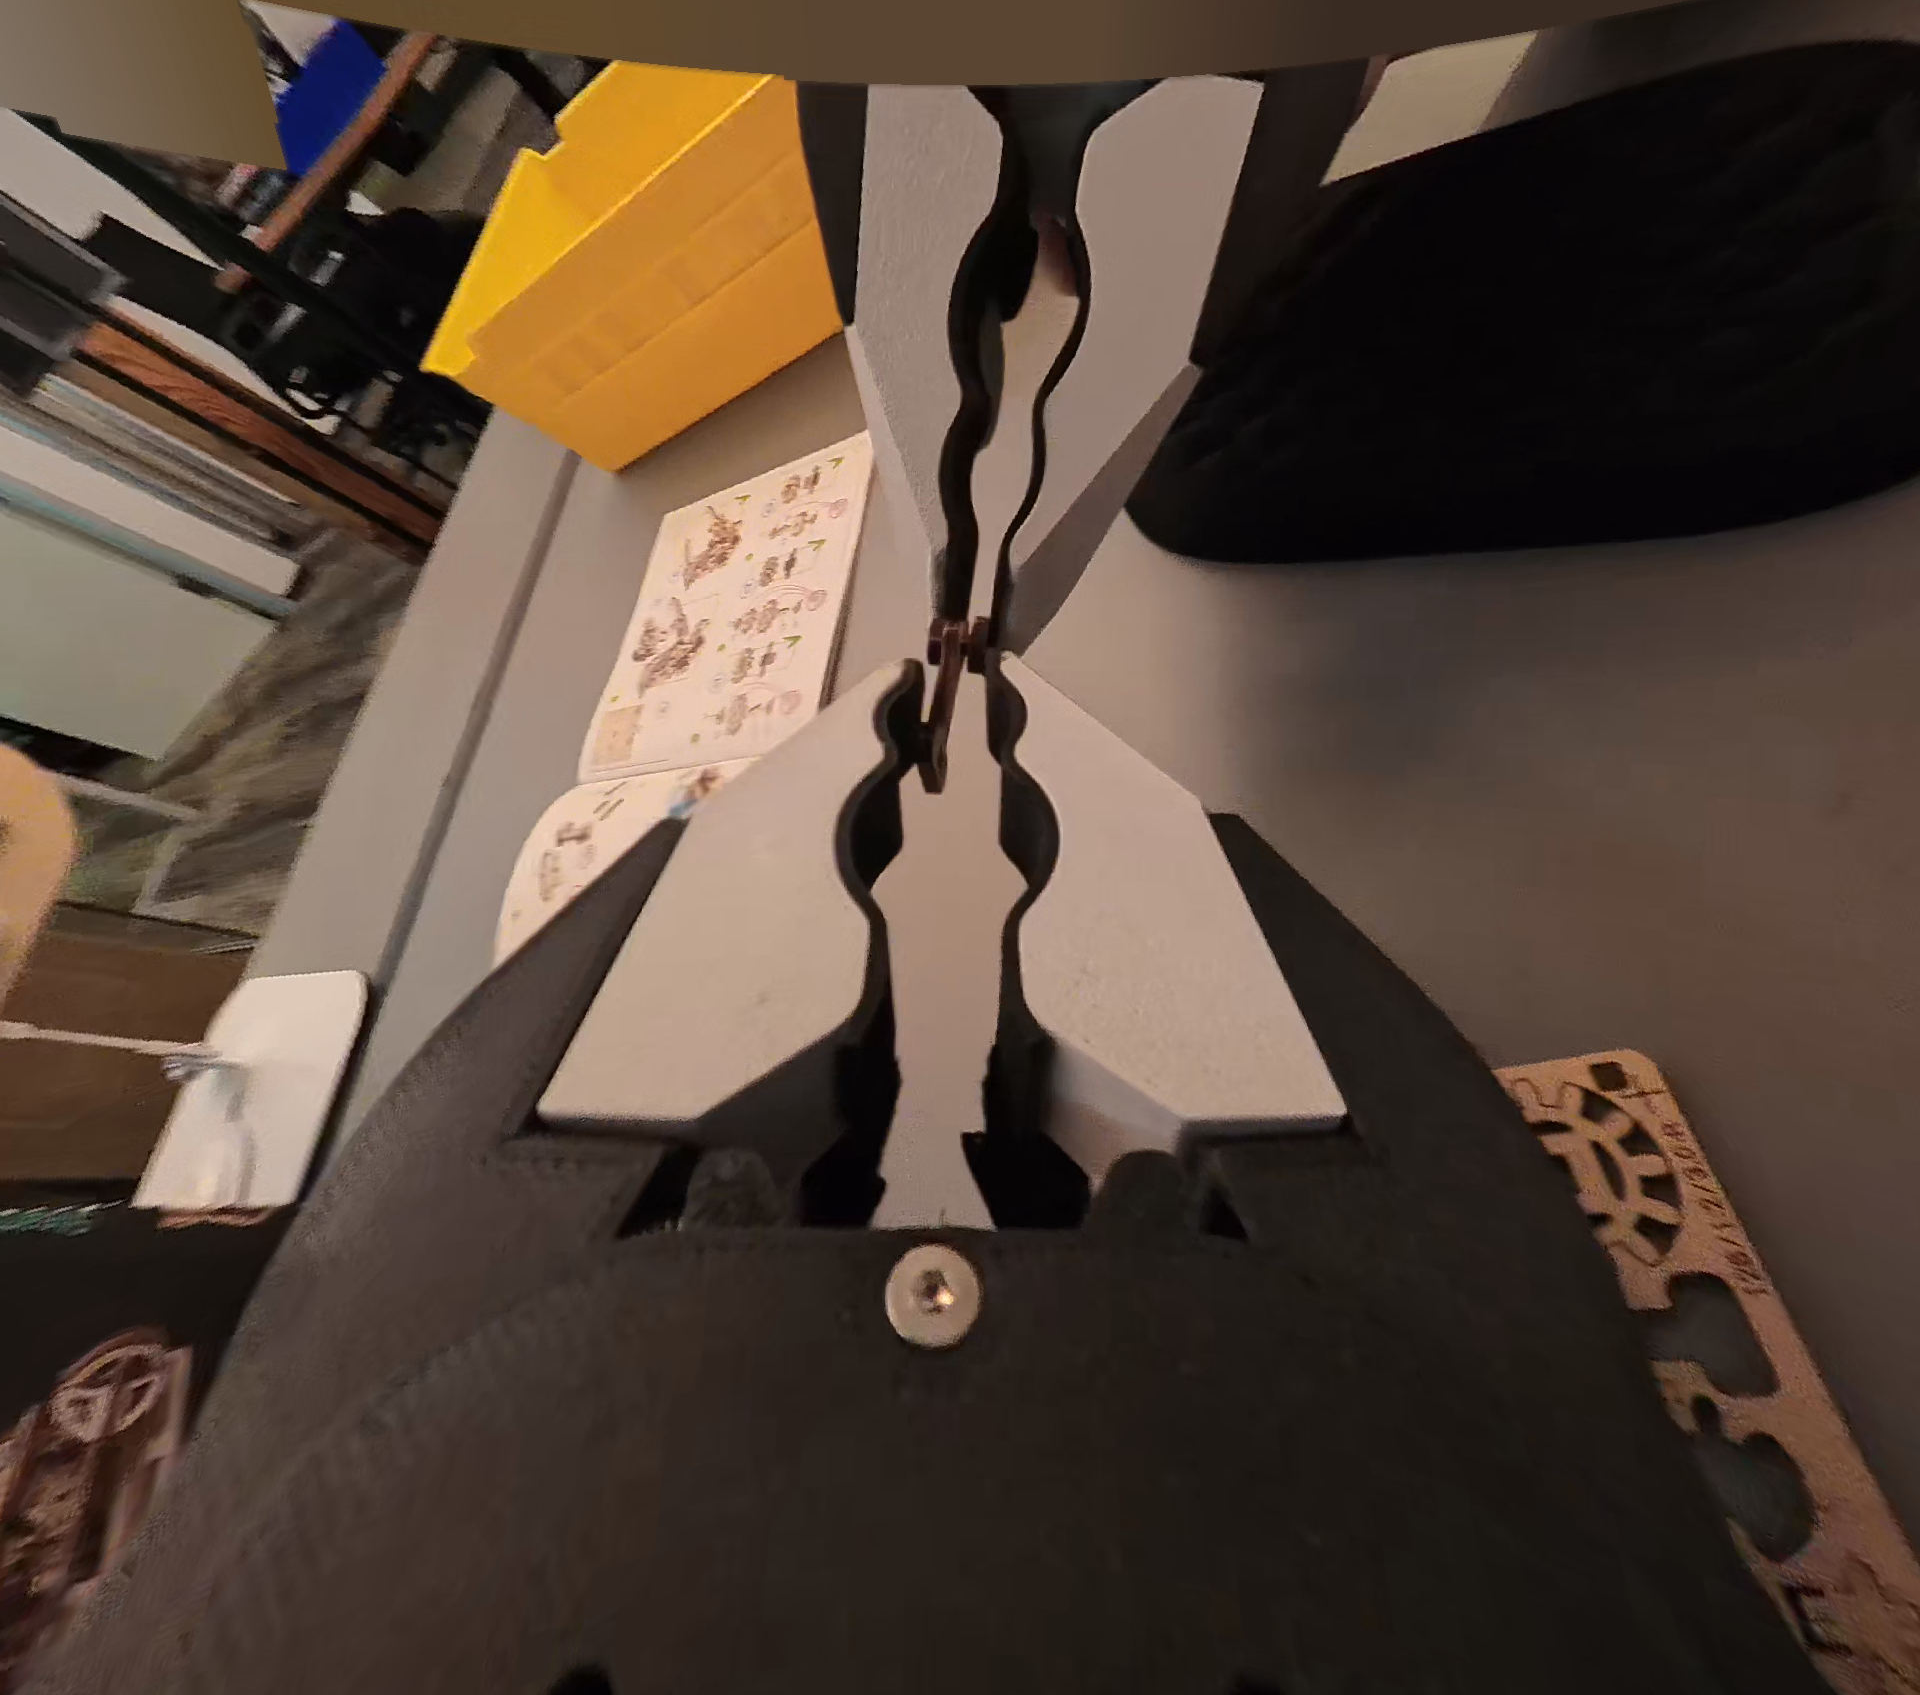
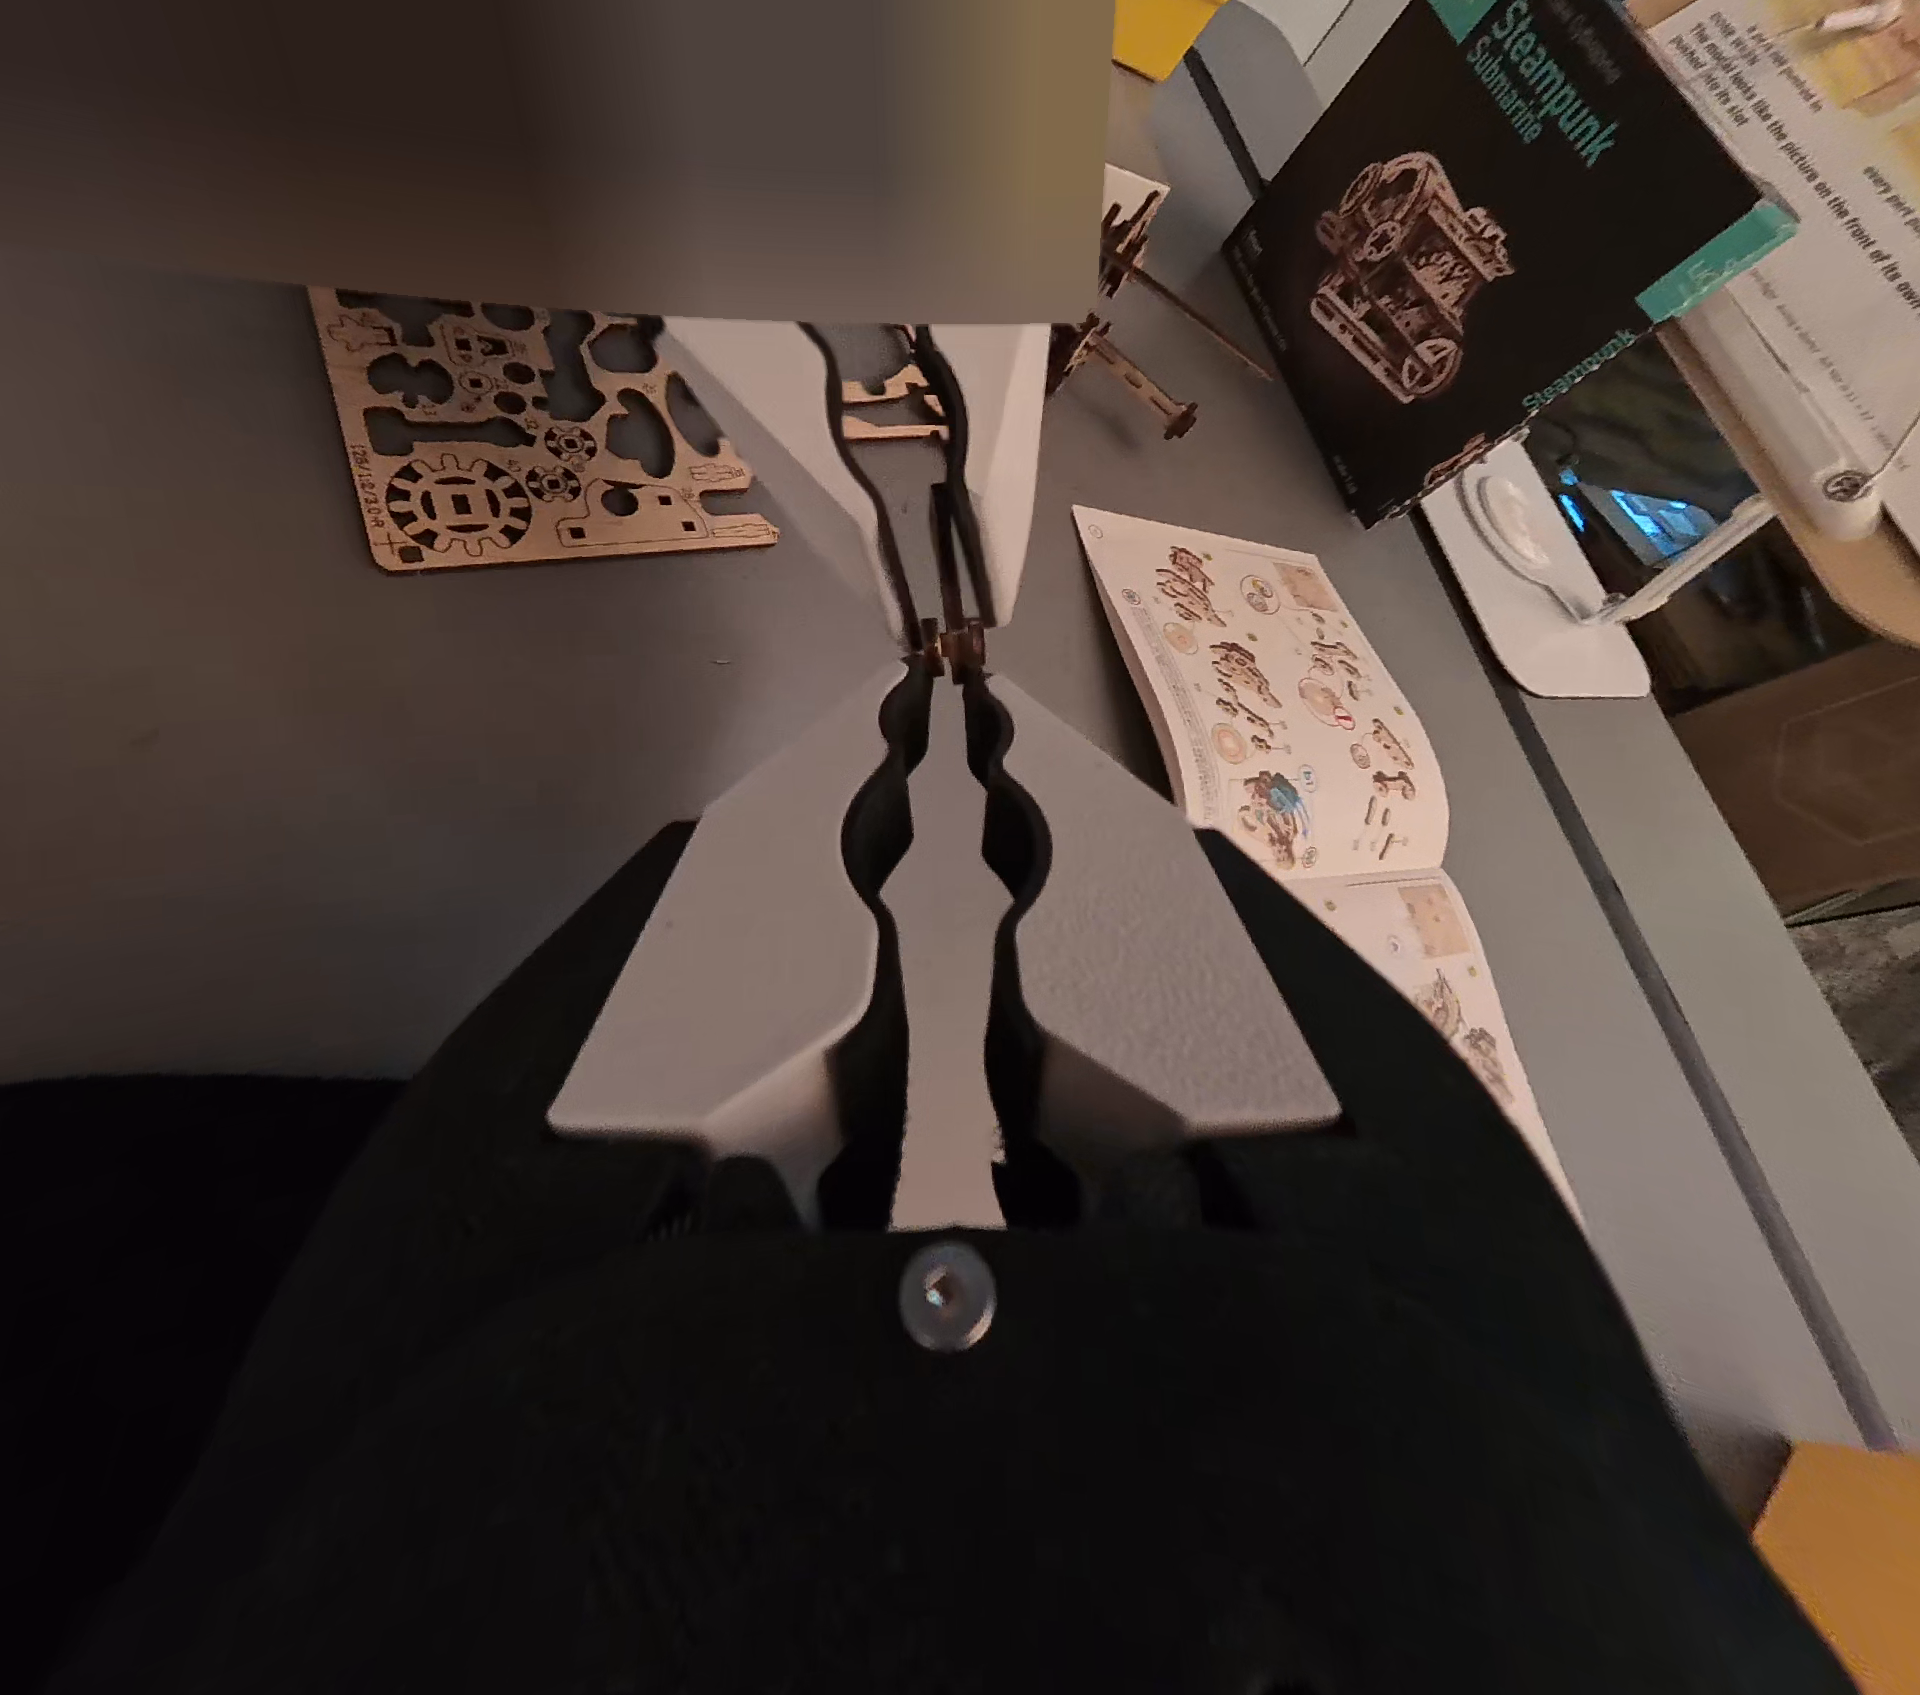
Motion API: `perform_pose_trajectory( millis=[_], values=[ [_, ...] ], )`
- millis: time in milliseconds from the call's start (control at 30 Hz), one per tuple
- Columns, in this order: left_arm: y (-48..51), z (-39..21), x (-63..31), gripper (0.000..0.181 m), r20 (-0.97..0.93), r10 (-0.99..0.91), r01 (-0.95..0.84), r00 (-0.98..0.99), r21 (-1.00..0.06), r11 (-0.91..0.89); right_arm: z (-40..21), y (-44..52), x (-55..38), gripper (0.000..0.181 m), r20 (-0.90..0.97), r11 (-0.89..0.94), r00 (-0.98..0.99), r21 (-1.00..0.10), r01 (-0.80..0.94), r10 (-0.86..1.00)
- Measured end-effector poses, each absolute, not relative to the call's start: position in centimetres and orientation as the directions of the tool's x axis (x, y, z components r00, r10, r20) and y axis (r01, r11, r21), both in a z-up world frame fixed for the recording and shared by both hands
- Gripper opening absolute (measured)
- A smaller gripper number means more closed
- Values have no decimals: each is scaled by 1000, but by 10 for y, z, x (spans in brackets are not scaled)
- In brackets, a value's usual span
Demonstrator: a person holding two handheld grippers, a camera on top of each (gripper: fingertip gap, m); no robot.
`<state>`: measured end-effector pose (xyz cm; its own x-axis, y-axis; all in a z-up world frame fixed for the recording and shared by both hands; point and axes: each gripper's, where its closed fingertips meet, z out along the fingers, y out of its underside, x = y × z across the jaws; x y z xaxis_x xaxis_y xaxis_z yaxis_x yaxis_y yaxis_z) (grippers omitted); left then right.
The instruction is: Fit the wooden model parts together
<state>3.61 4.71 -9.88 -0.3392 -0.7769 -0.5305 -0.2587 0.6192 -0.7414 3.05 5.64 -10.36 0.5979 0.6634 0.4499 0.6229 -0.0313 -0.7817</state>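
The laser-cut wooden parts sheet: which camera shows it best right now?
The right wrist view: the wooden parts sheet lies flat on the grey table, nearly whole, only its top edge under the blur patch. The left wrist view catches only one corner beside the left gripper.

Left wrist view: very close, looking along the left gripper [image 1: 961, 679] over the grey table [image 1: 1455, 814] toward a yellow bin [image 1: 644, 295]. Right wrist view: just as close, looking the opposite way along the right gripper [image 2: 943, 669]. Facing each other, tip to tip. Shared: table, booklet [image 1: 727, 606] [image 2: 1278, 710], wooden sheet [image 1: 1704, 1282] [image 2: 520, 450].
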Motion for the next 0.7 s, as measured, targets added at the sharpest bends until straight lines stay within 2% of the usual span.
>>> perform_pose_trajectory(
  millis=[300,467,700],
  values=[
    [50,-102,37,14,-583,-747,-283,-320,-693,663,-111,57,31,4,326,-137,637,-813,566,698],
    [49,-106,37,12,-637,-698,-272,-328,-644,715,-114,56,32,5,347,-137,628,-795,592,696],
    [47,-110,34,6,-630,-687,-263,-364,-638,724,-116,56,30,5,386,-117,611,-775,622,692]
  ],
)
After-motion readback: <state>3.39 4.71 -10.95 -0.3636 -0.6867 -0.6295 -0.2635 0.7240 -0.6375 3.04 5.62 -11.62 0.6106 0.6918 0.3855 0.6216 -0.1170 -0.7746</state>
